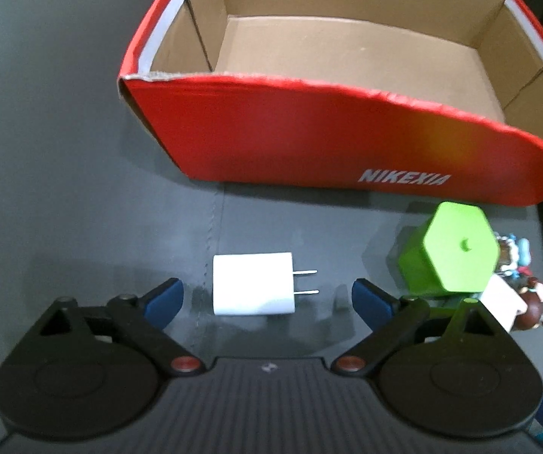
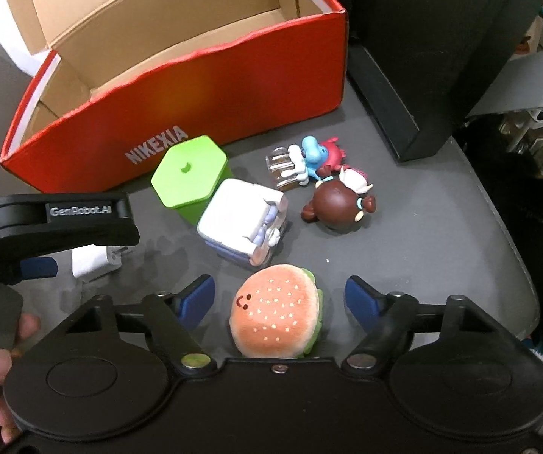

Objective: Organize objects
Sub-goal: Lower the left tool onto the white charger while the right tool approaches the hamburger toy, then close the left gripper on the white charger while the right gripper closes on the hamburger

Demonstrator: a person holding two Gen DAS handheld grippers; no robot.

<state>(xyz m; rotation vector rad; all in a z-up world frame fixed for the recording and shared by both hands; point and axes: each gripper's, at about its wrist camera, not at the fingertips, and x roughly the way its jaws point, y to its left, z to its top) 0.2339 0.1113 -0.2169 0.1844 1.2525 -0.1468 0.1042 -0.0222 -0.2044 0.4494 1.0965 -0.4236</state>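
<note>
An empty red shoebox (image 1: 309,136) stands open at the back; it also shows in the right wrist view (image 2: 203,87). My left gripper (image 1: 267,299) is open, its blue pads on either side of a white plug charger (image 1: 252,283) lying on the dark table, not touching it. The charger also shows in the right wrist view (image 2: 91,263), under the left gripper's body (image 2: 55,219). My right gripper (image 2: 279,299) is open around a plush hamburger (image 2: 277,316), without gripping it.
A green hexagonal container (image 2: 188,178), a white and lilac block toy (image 2: 241,223), a brown round figure (image 2: 337,204) and a blue and red figure (image 2: 315,155) lie in front of the box. A black box (image 2: 423,56) stands at the right. The table edge (image 2: 514,249) curves at right.
</note>
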